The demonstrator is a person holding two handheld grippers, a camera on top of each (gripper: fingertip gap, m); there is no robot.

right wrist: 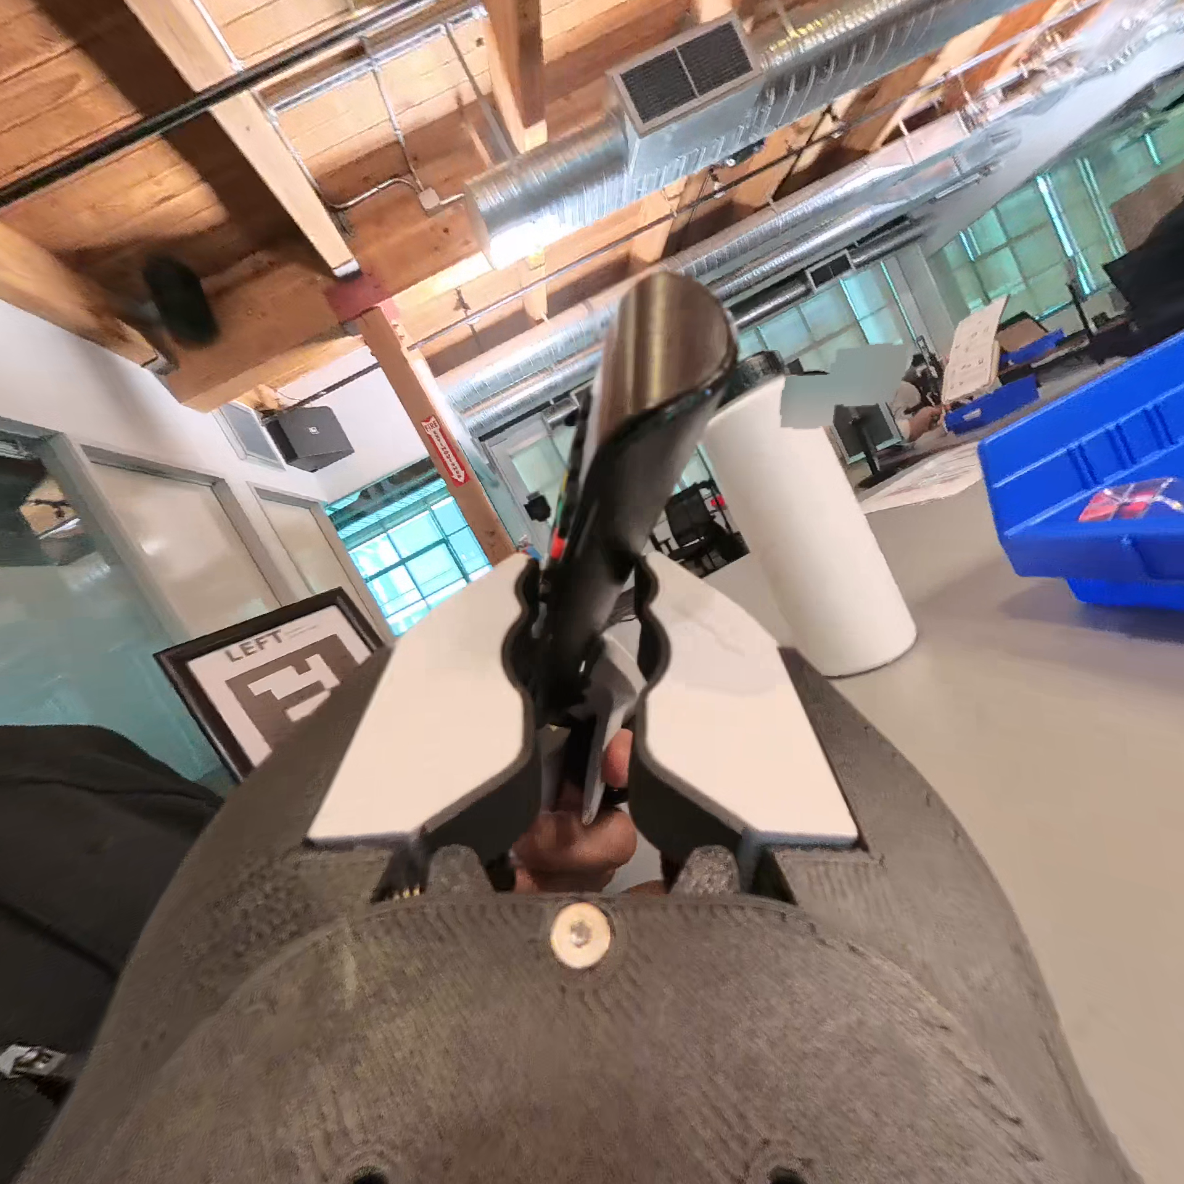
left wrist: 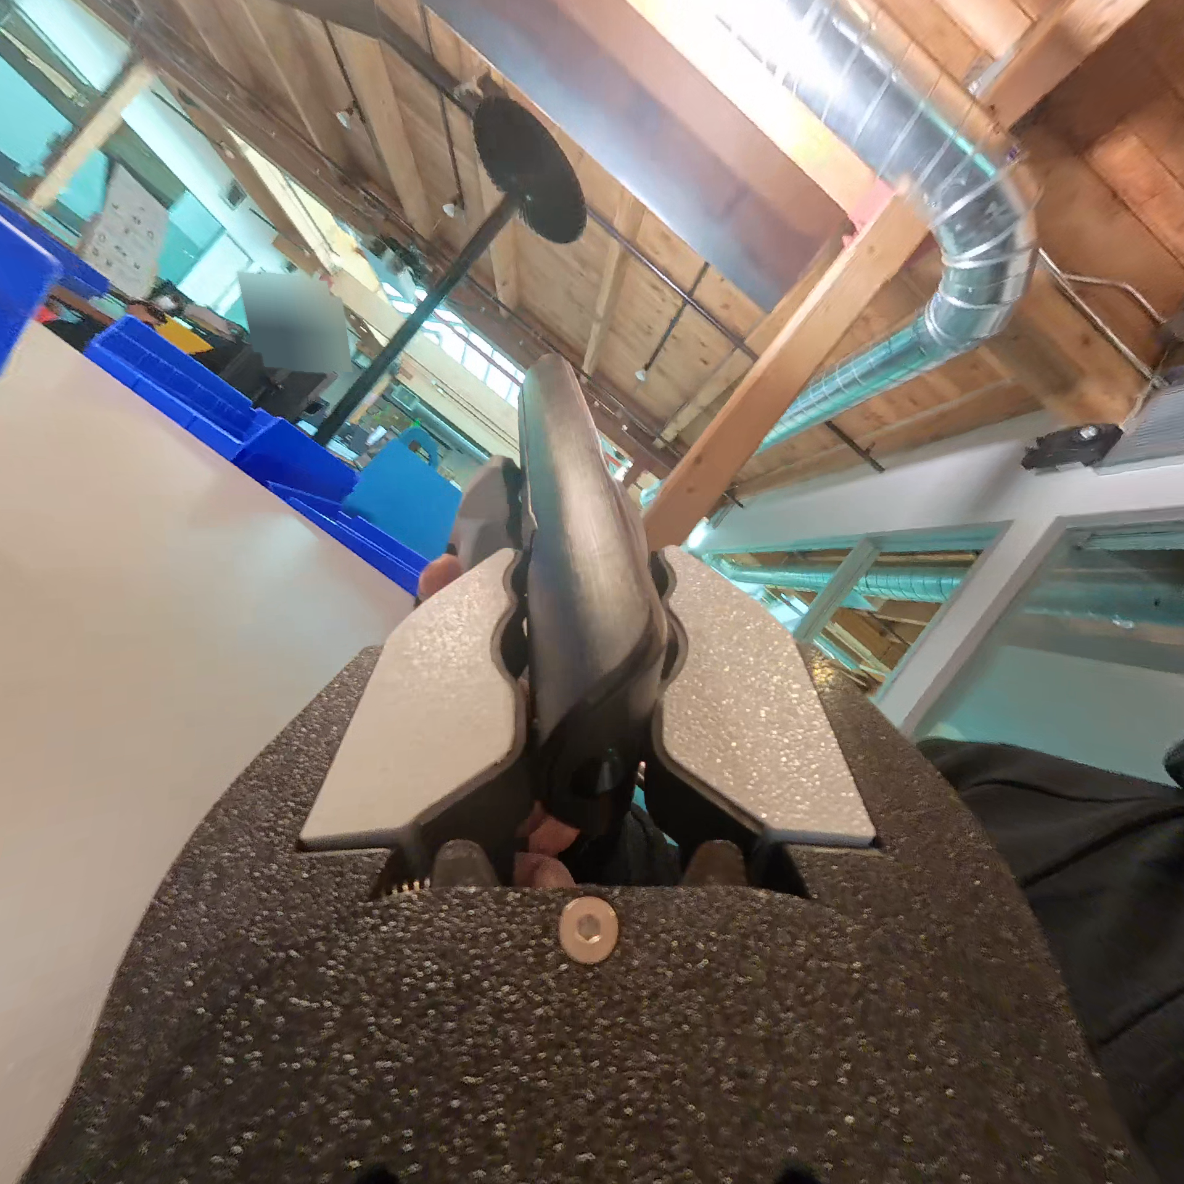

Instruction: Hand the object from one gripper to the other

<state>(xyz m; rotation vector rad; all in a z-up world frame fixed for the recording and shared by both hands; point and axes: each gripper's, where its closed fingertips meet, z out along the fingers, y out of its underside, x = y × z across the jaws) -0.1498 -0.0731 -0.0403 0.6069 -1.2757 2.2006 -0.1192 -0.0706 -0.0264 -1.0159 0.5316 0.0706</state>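
Observation:
The object is a slim black remote control (left wrist: 580, 544) with a brushed grey back; in the right wrist view (right wrist: 647, 410) coloured buttons show along its left edge. It points up toward the ceiling. My left gripper (left wrist: 589, 564) is shut on its lower part. My right gripper (right wrist: 586, 570) is also shut on it, pads against both sides. A grey finger of the other gripper (left wrist: 487, 506) shows just behind the remote in the left wrist view, and one (right wrist: 608, 724) shows between the right gripper's fingers, with a hand (right wrist: 570, 852) below it.
A white cylinder (right wrist: 807, 544) and a blue bin (right wrist: 1089, 500) stand on the grey table (right wrist: 993, 769) to the right. Blue bins (left wrist: 192, 384) line a white surface (left wrist: 128, 608) on the left. A dark sleeve (left wrist: 1057, 865) lies at the right. A framed marker plate (right wrist: 275, 685) sits at the left. Only a small space, under 4 cm, lies between the two pairs of fingers. The white cylinder (right wrist: 807, 544) is about 20 cm from both grippers' fingertips.

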